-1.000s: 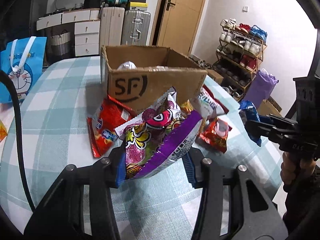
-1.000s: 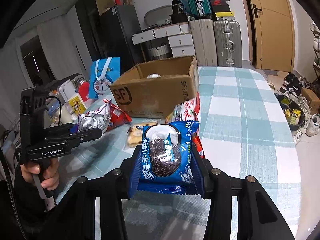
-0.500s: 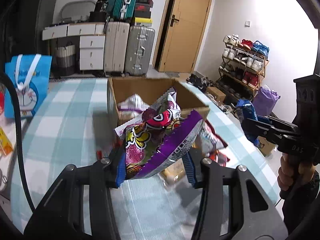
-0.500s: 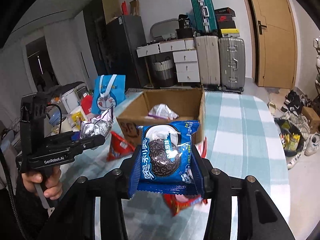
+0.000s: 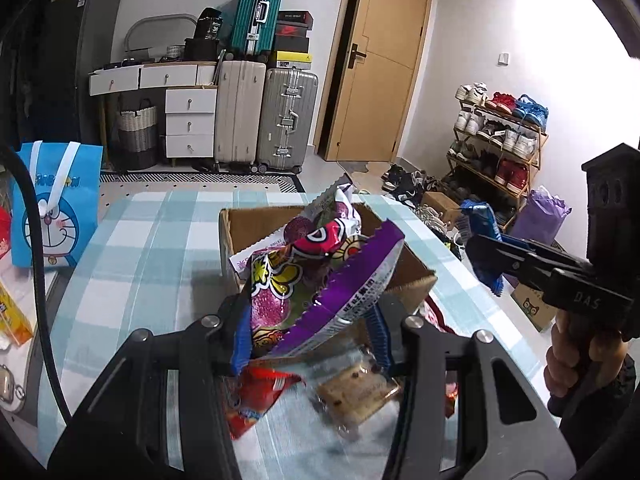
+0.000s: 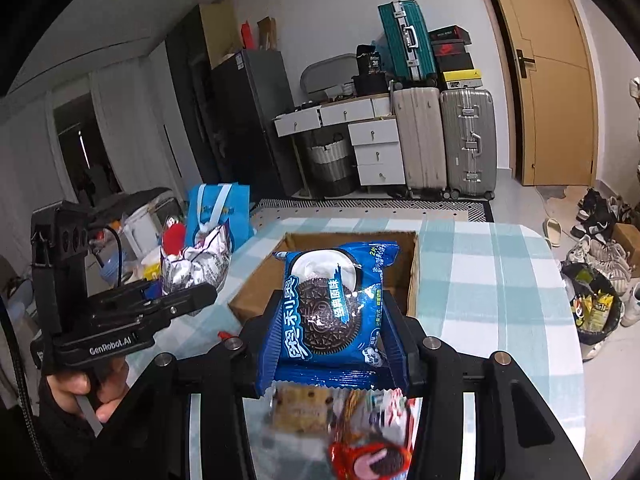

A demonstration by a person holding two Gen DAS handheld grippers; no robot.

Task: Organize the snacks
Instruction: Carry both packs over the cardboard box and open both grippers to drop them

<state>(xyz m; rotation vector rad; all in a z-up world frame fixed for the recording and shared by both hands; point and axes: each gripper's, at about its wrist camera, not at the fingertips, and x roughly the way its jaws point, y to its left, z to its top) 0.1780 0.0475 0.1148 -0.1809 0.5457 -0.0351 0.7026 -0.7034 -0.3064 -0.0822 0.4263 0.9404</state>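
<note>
My left gripper point(image 5: 310, 332) is shut on a purple and pink snack bag point(image 5: 316, 276), held above the near edge of the open cardboard box point(image 5: 412, 276). My right gripper point(image 6: 332, 340) is shut on a blue Oreo packet point(image 6: 332, 304), held just in front of the same box point(image 6: 256, 288). Each gripper shows in the other's view: the right one point(image 5: 492, 252) with its blue packet at the right, the left one point(image 6: 200, 292) with its silvery bag at the left. Loose snacks lie on the table below: a red bag point(image 5: 256, 400), a clear biscuit pack point(image 5: 360, 396) and a red packet point(image 6: 372, 456).
The table has a teal and white checked cloth point(image 5: 132, 248). A blue Doraemon bag point(image 5: 56, 204) stands at its left edge. Suitcases point(image 5: 260, 116), white drawers point(image 5: 188, 124), a door and a shoe rack point(image 5: 500, 140) stand behind.
Both grippers have risen and moved forward towards the box with their packets. The box opening now lies just behind each packet, and the loose snacks have dropped below the fingers.
</note>
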